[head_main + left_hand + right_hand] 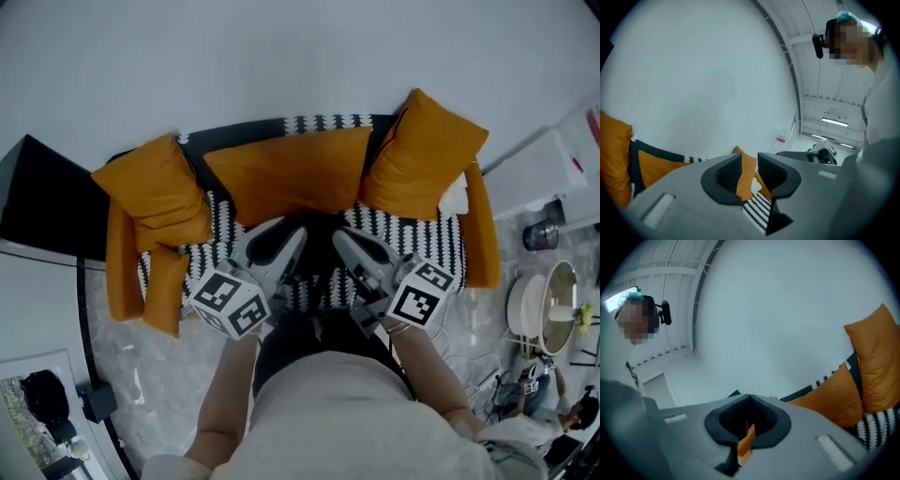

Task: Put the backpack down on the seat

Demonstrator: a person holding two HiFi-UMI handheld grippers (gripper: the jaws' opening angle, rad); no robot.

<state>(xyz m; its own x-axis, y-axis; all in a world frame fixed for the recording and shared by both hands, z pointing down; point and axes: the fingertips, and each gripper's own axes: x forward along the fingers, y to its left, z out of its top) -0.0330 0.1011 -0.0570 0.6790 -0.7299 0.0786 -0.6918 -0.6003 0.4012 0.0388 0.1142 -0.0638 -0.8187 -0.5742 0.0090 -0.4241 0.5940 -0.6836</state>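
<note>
A black backpack [319,262] shows as a dark shape over the front of the black-and-white patterned sofa seat [422,239], between my two grippers. Whether it rests on the seat I cannot tell; its lower part runs back under the person's chest. My left gripper [291,239] is beside its left edge. In the left gripper view this gripper [749,171] has a gap between its jaws with nothing in it; an orange cushion [746,176] shows behind. My right gripper [347,242] is at the backpack's right edge. In the right gripper view its [749,401] jaw tips meet.
Three orange cushions [286,173] lean on the sofa back against a white wall. A black side table [42,202] stands at the left. On the marble floor at the right are a round white appliance [544,309], cables and small items. A white box [544,173] stands by the sofa's right arm.
</note>
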